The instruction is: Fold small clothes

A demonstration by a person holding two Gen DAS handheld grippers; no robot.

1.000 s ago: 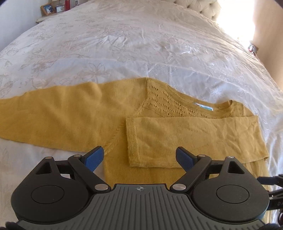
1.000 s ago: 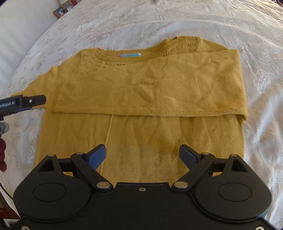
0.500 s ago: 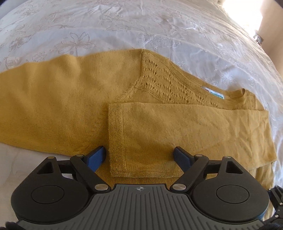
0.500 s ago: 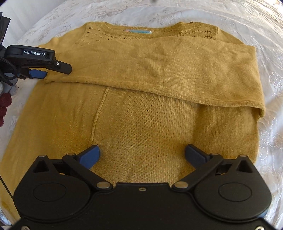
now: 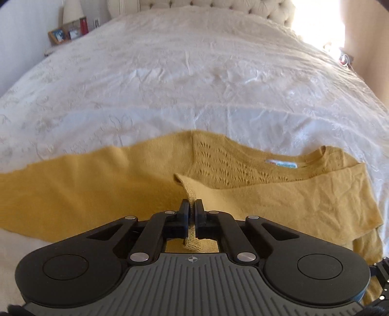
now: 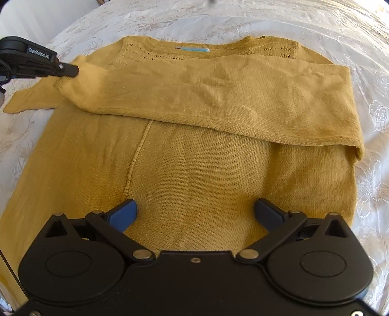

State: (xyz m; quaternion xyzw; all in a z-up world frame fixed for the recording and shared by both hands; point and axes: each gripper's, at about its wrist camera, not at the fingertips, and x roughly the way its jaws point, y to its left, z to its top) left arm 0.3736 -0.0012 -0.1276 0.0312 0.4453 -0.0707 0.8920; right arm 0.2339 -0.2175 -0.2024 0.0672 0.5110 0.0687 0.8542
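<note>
A mustard yellow knit sweater (image 6: 194, 170) lies flat on the bed, neckline away from me, with one sleeve (image 6: 218, 97) folded across its chest. The other sleeve (image 5: 73, 184) stretches out to the left. My left gripper (image 5: 192, 206) is shut on the ribbed cuff (image 5: 192, 239) of the folded sleeve and lifts that end slightly off the sweater. In the right wrist view the left gripper (image 6: 69, 70) shows at the far left, pinching the cuff. My right gripper (image 6: 195, 212) hangs wide open over the sweater's lower body, nothing between its blue pads (image 6: 122, 214).
The white embroidered bedspread (image 5: 194, 85) surrounds the sweater on all sides. A tufted headboard (image 5: 231, 7) stands at the far end. A nightstand with picture frames and a red bottle (image 5: 83, 25) sits at the far left.
My left gripper closed from wide open onto the folded sleeve's cuff and raised it. The right gripper sank closer to the sweater's body and stayed open.
</note>
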